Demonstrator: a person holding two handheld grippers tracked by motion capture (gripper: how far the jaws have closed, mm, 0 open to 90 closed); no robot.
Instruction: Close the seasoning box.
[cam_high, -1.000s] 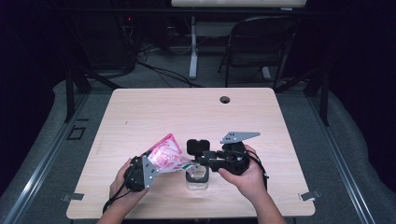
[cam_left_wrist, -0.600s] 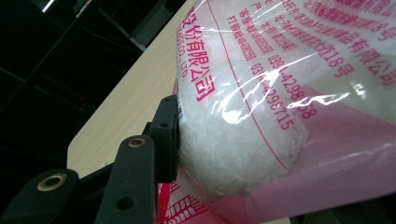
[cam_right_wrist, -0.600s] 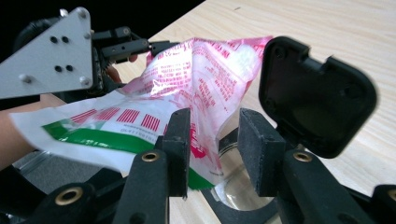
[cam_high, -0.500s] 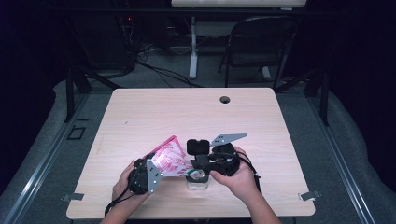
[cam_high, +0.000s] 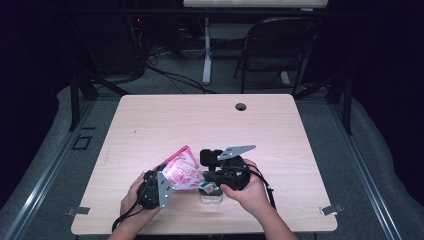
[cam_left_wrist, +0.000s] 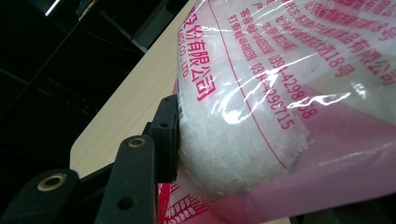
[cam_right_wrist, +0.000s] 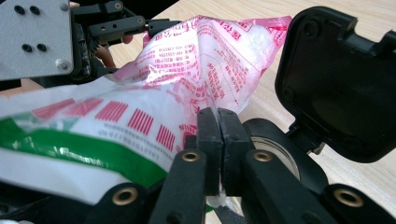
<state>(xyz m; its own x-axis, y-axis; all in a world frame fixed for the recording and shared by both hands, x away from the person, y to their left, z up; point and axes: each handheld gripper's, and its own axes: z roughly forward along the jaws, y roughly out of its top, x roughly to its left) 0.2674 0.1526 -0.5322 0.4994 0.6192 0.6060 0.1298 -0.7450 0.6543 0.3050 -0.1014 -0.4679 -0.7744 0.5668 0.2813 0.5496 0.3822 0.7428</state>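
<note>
Change: since the earlier frame the right gripper (cam_high: 210, 176) has been drawn in toward the bag (cam_high: 182, 170), and the bag has been tipped lower over the jar (cam_high: 210, 196); the left gripper (cam_high: 165, 185) has hardly shifted.
Bag: a clear pouch with pink print, part-filled with white granules, held tilted above the near middle of the table (cam_high: 150, 120), its lower end over the jar.
Handling: judged soft and floppy, with weight that slides as the grains run; the film is likely slippery and easily torn, so it is best taken at a flat sealed edge or corner, not across the bulging middle.
Left gripper: closed against the bag, one pad seen pressed into the grain-filled bulge (cam_left_wrist: 224, 154); the far jaw is hidden behind the film.
Right gripper: jaws pressed together on a fold of the bag's lower corner (cam_right_wrist: 217, 140), with film seen coming out below them.
Jar: a small clear pot standing on the table just under the bag, its black flip lid (cam_right_wrist: 336, 79) swung open beside the rim.
Risk: a loosened pinch is judged likely to let grains spill past the jar's mouth.
</note>
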